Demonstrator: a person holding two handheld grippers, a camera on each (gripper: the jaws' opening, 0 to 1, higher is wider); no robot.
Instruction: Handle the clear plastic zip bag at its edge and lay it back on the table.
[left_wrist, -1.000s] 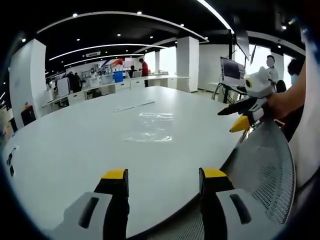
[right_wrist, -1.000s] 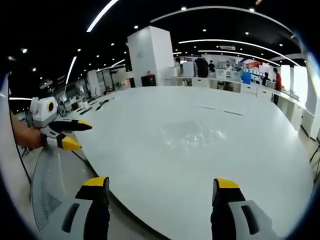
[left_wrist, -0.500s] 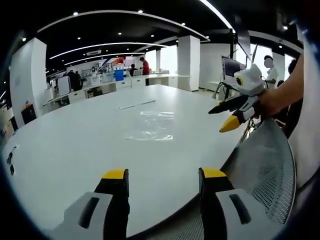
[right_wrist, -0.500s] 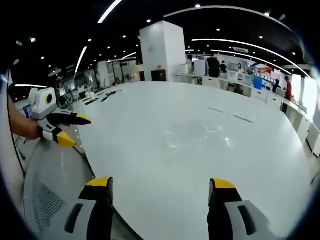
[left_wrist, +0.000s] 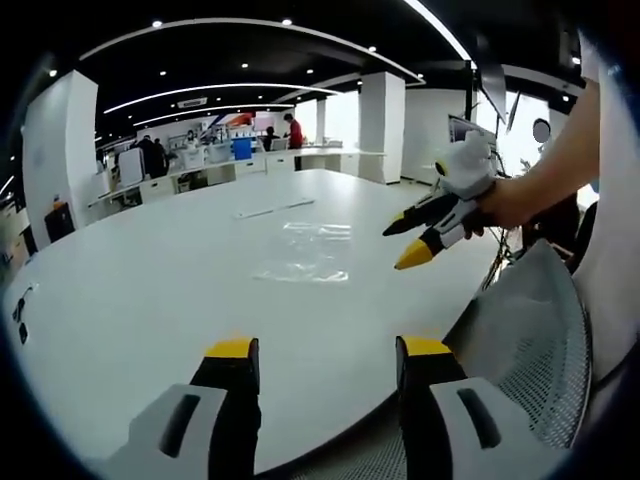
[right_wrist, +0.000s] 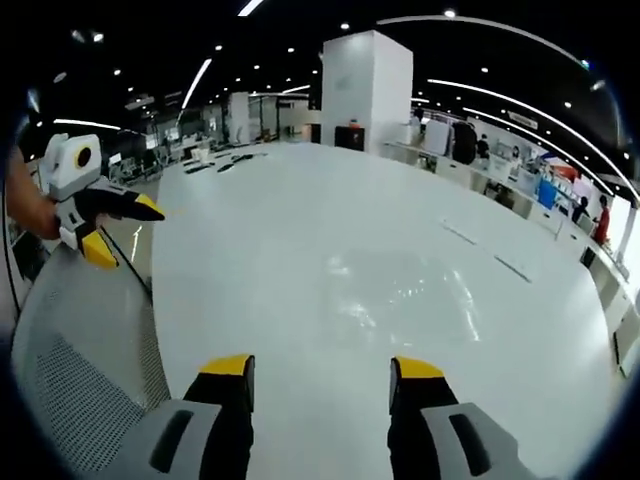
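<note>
With both the left gripper (left_wrist: 316, 350) and right gripper (right_wrist: 320, 365) jaws apart, approach the flat zip bag (right_wrist: 400, 300) low at its near edge.

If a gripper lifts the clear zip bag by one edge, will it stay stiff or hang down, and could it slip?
The clear zip bag lies flat and wrinkled on the white table, so it probably hangs limp when lifted by an edge. It looks thin and empty, so likely very light. Its glossy film on the smooth tabletop suggests it may slide if pushed rather than pinched.
</note>
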